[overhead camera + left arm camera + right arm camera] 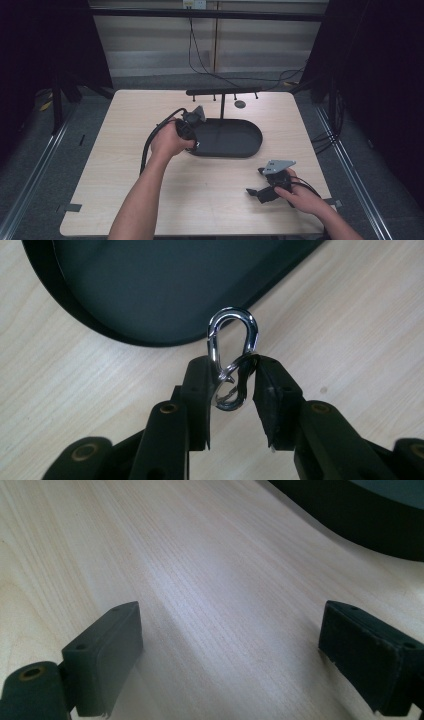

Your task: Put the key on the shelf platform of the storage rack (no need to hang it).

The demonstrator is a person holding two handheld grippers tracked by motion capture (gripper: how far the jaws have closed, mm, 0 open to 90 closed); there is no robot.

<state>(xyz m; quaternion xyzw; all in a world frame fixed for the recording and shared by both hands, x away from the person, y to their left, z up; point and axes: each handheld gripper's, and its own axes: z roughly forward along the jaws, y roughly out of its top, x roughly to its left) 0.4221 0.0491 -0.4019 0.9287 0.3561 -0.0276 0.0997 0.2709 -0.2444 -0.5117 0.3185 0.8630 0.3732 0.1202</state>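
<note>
A shiny metal carabiner clip (232,347) is pinched between the black jaws of my left gripper (232,372), its rounded end sticking out above the wood beside the dark tray's rim. In the high view my left gripper (192,142) hangs at the left end of the black oval tray (252,145). Near the table's front right, my right gripper (255,192) rests low over the wood. Its jaws stand wide apart in the right gripper view, with my right gripper (230,645) holding nothing but bare tabletop between them.
A black stand with a horizontal bar and short pegs (223,92) rises behind the tray. A small dark round disc (240,104) lies near it. Cables hang at the back wall, and black frame posts flank the light wooden table (125,190).
</note>
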